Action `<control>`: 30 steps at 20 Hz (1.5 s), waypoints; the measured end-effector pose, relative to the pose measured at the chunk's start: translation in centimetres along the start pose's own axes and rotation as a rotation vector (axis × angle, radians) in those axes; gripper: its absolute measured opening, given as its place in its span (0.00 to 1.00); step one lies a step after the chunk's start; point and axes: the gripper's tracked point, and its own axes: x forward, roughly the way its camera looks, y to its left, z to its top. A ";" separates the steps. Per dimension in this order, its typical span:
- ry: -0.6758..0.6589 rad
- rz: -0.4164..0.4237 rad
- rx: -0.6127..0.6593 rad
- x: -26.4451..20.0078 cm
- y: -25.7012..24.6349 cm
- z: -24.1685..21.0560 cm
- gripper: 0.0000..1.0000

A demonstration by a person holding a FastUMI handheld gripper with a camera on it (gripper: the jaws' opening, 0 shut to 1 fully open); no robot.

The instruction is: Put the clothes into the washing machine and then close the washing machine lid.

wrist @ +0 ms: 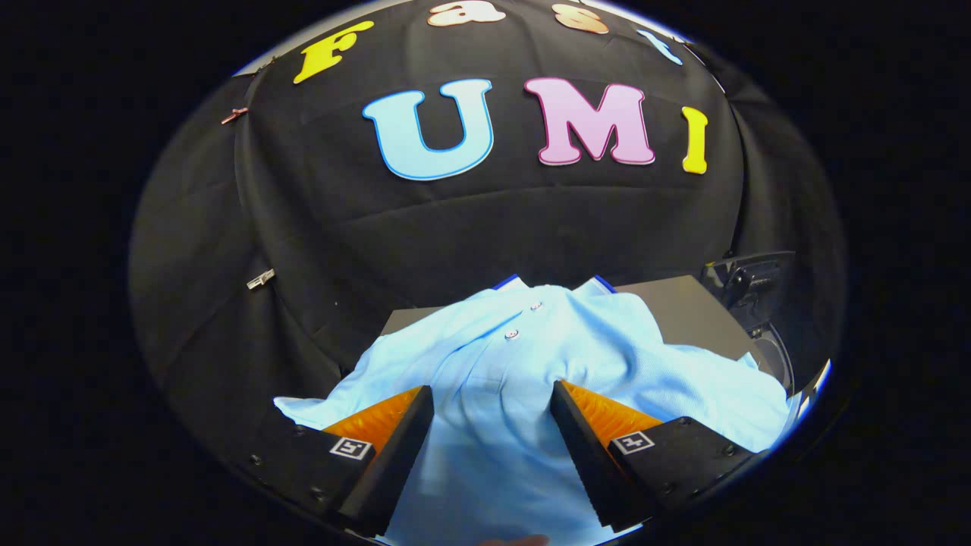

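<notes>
The gripper point(491, 394) points forward and slightly downward over a light blue polo shirt point(501, 371), low in the frame. Its jaws stand wide apart, each finger resting at the cloth's surface with a raised fold of fabric between them; whether they press it cannot be told. The shirt, collar and buttons facing away, lies spread on a dark grey tabletop point(683, 303). A dark washing machine opening point(758, 318) sits at the right edge.
</notes>
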 end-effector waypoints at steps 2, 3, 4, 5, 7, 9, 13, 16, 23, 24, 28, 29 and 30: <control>0.015 -0.081 0.007 0.9 -1.2 0.5 0.88; 0.010 -0.110 0.006 0.4 -1.9 0.5 0.76; 0.016 -0.112 0.032 0.7 -2.2 0.6 0.65; 0.023 -0.083 0.040 0.9 -1.5 0.3 0.38; 0.005 -0.071 0.067 0.8 -1.5 0.5 0.05; -0.014 -0.082 0.053 1.0 -1.5 0.6 0.05; -0.032 -0.133 -0.053 0.8 -1.5 0.3 0.05; -0.030 -0.129 -0.053 1.0 -1.4 0.4 0.05; -0.031 -0.087 -0.050 0.9 -1.3 0.6 0.05; -0.032 -0.052 -0.036 0.8 -1.3 0.7 0.05; -0.087 0.017 -0.003 0.0 -1.2 1.9 0.05; -0.092 0.017 -0.016 -0.2 -1.1 2.0 0.05; -0.101 0.019 -0.022 -0.3 -1.1 2.0 0.05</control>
